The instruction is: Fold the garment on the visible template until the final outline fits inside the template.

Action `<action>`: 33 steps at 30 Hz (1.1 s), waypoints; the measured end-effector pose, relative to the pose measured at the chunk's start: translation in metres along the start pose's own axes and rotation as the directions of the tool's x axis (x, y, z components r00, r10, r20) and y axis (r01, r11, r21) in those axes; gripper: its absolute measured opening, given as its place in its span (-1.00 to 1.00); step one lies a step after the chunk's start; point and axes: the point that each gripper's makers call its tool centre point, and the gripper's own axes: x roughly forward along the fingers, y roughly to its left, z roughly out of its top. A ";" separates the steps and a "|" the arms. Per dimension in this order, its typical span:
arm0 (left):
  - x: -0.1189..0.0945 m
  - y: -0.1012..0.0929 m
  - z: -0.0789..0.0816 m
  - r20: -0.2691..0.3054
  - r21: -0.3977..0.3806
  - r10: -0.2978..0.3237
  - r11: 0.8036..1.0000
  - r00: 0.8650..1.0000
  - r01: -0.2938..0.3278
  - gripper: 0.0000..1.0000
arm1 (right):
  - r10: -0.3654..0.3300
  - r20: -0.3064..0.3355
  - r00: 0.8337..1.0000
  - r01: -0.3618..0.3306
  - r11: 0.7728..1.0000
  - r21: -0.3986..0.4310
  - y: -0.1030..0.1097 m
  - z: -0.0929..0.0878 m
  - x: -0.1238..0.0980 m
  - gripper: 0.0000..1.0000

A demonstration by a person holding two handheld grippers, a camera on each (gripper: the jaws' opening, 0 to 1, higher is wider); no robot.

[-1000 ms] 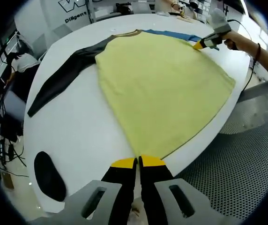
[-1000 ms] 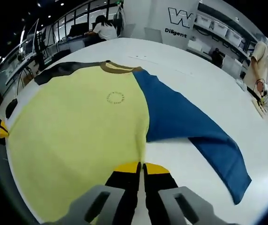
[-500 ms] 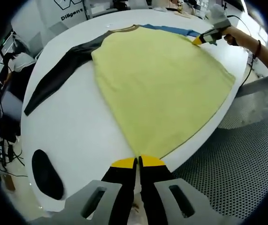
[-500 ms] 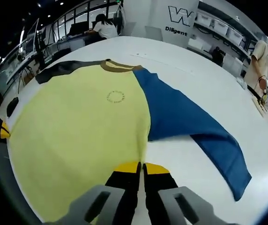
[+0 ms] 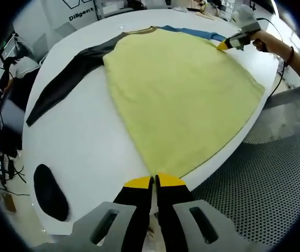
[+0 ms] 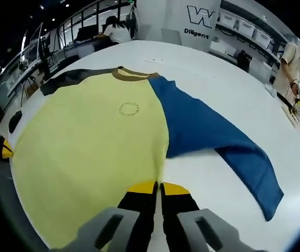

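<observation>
A long-sleeved shirt lies flat on a round white table (image 5: 87,136). Its yellow body (image 5: 181,94) has a brown collar (image 6: 131,76) and a small ring print (image 6: 129,108). One sleeve is black (image 5: 66,84), the other blue (image 6: 213,136). My left gripper (image 5: 155,181) is shut on a corner of the hem at the table's near edge. My right gripper (image 6: 158,186) is shut on the yellow edge beside the blue sleeve. A hand holds the right gripper (image 5: 228,43) at the shirt's far side. The left gripper (image 6: 0,148) shows at the shirt's left edge.
A black oval patch (image 5: 50,191) lies on the table near its edge, left of my left gripper. Grey perforated floor (image 5: 265,178) runs beyond the rim. A person sits at a desk (image 6: 116,31) behind the table. Another person stands at the right (image 6: 291,63).
Both views have shifted a little with the hands. The shirt lies much as before, and both grippers stay shut on its edge.
</observation>
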 end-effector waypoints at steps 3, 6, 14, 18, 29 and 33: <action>-0.002 0.001 0.003 0.027 -0.021 -0.003 1.000 1.000 0.003 -0.90 | 0.018 0.031 0.999 -0.020 0.998 0.066 0.000 0.003 -0.002 -0.97; -0.004 0.002 0.011 0.069 -0.036 -0.001 0.999 0.998 0.003 -0.73 | 0.017 0.065 0.998 -0.023 0.996 0.087 -0.002 0.008 -0.007 -0.79; -0.012 0.008 0.038 0.223 -0.126 0.032 0.992 0.974 -0.004 -0.22 | 0.001 0.167 0.986 -0.036 0.979 0.203 -0.022 0.023 -0.021 -0.33; -0.014 0.006 0.044 0.254 -0.118 0.035 0.993 0.967 -0.005 0.09 | 0.007 0.194 0.981 -0.051 0.974 0.221 -0.027 0.027 -0.025 -0.05; -0.029 -0.003 0.076 0.410 -0.121 0.017 0.992 0.912 0.036 0.71 | -0.015 0.223 0.975 -0.057 0.948 0.312 -0.047 0.026 -0.034 0.57; -0.032 -0.003 0.081 0.436 -0.129 0.017 0.991 0.900 0.044 0.90 | -0.011 0.220 0.976 -0.065 0.939 0.337 -0.054 0.021 -0.037 0.72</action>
